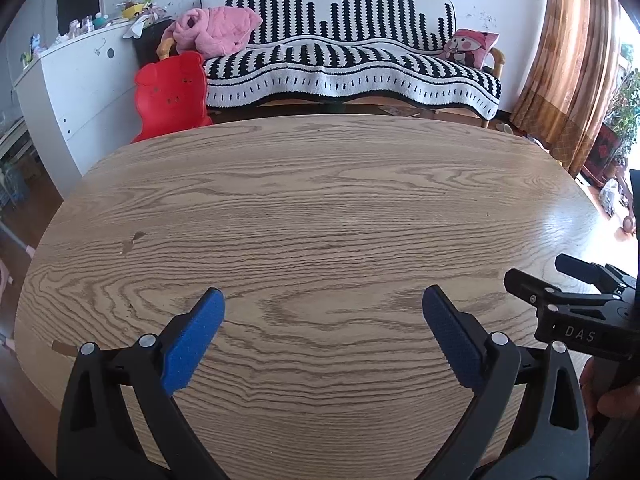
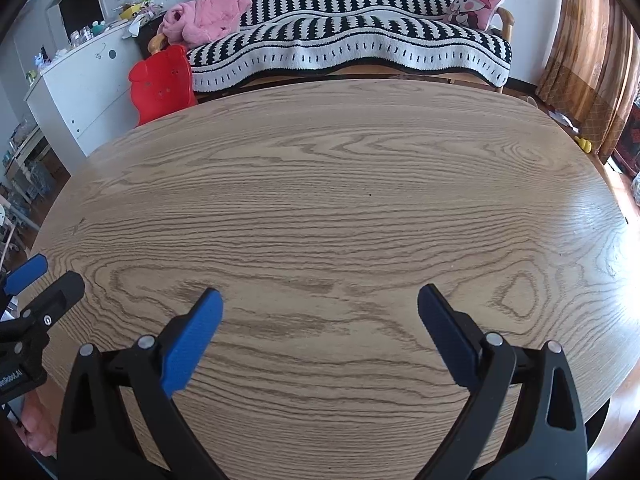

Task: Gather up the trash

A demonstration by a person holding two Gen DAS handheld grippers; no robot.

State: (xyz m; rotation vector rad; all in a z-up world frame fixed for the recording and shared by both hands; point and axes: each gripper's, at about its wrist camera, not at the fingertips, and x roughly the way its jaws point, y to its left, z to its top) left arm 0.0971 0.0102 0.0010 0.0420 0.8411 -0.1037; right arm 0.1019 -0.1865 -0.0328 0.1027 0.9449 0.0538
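Observation:
A bare wooden table (image 1: 320, 208) fills both views; I see no trash on it. My left gripper (image 1: 323, 298) hovers above the near part of the table, open, its blue pads (image 1: 192, 344) wide apart with nothing between them. My right gripper (image 2: 320, 296) is likewise open over the table (image 2: 340, 184), empty. In the left wrist view the right gripper (image 1: 560, 280) shows at the right edge, beside a person's hand (image 1: 616, 400). The right wrist view catches the left gripper (image 2: 44, 280) at its left edge.
Beyond the table's far edge stands a sofa (image 1: 352, 64) under a black-and-white blanket, with a pink garment (image 1: 216, 30) and a pink cushion (image 1: 472, 46). A red plastic chair (image 1: 172, 96) and a white cabinet (image 1: 80, 92) are at far left. Brown curtains (image 1: 568, 64) hang at right.

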